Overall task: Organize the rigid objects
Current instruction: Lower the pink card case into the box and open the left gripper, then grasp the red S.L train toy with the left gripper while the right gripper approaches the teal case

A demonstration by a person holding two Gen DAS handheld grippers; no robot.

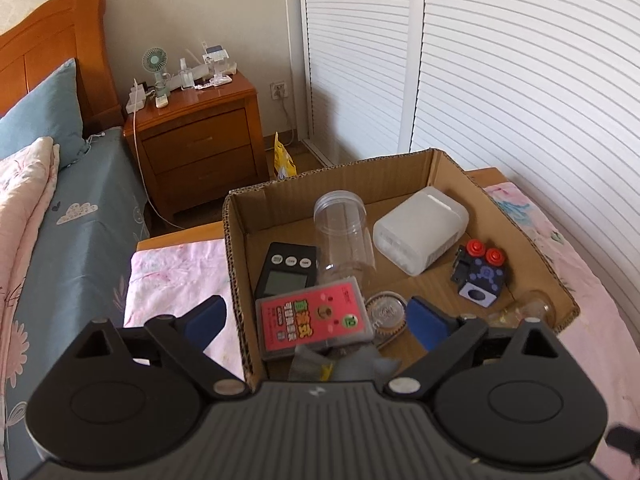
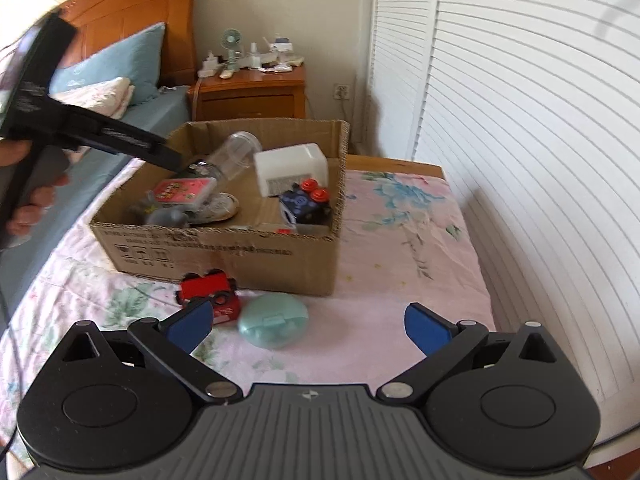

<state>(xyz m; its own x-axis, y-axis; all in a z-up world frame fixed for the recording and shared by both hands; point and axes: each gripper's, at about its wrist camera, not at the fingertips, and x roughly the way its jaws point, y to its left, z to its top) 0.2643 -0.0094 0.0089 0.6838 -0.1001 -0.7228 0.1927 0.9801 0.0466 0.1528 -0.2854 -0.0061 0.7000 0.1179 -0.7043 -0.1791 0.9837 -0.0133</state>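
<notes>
Case (image 2: 273,320), mint, rounded, lies on bed just before box (image 2: 224,252), beside red car (image 2: 210,294). Judged light, stiff, slippery; best gripped across flat sides. Right claw (image 2: 308,326) spread, empty; left claw (image 1: 316,322) spread above box.

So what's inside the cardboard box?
The cardboard box holds a clear jar, white container, black timer, pink card pack and toy block. Whatever lies beneath them is hidden.

Red toy car (image 2: 211,295), mint round case (image 2: 273,325)
</notes>
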